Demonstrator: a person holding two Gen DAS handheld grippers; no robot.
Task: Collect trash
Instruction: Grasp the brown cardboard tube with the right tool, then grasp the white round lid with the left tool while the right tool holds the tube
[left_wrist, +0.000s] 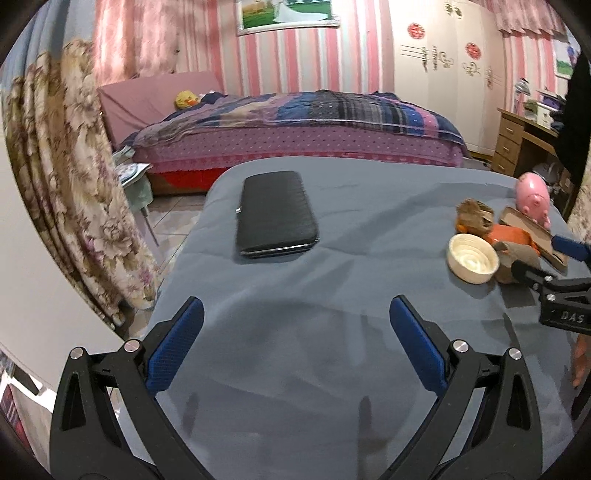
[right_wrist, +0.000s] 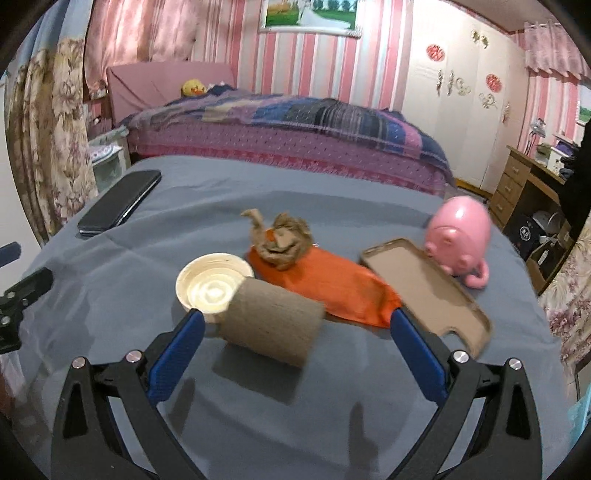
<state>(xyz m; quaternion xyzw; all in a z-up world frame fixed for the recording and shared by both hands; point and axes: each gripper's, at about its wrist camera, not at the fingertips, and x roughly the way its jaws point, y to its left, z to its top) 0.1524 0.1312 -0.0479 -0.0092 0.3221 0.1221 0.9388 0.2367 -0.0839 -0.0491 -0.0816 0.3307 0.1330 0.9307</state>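
Observation:
On the grey-blue tablecloth (right_wrist: 314, 387) lie a brown cardboard tube (right_wrist: 273, 325), a cream round lid (right_wrist: 212, 286), a crumpled brown paper wad (right_wrist: 282, 242) and an orange wrapper (right_wrist: 332, 282). My right gripper (right_wrist: 295, 321) is open, with the tube lying between its blue fingers (right_wrist: 177, 354). In the left wrist view my left gripper (left_wrist: 295, 314) stands open over bare cloth, and the lid (left_wrist: 472, 258), the wad (left_wrist: 474, 216) and the right gripper's fingers (left_wrist: 535, 258) show at the right.
A black phone (left_wrist: 275, 214) lies at the table's far left, also the black phone (right_wrist: 120, 203). A tan phone case (right_wrist: 424, 291) and a pink pig toy (right_wrist: 460, 236) sit at the right. Floral curtain (left_wrist: 66, 177) hangs left; a bed (left_wrist: 295, 125) stands behind.

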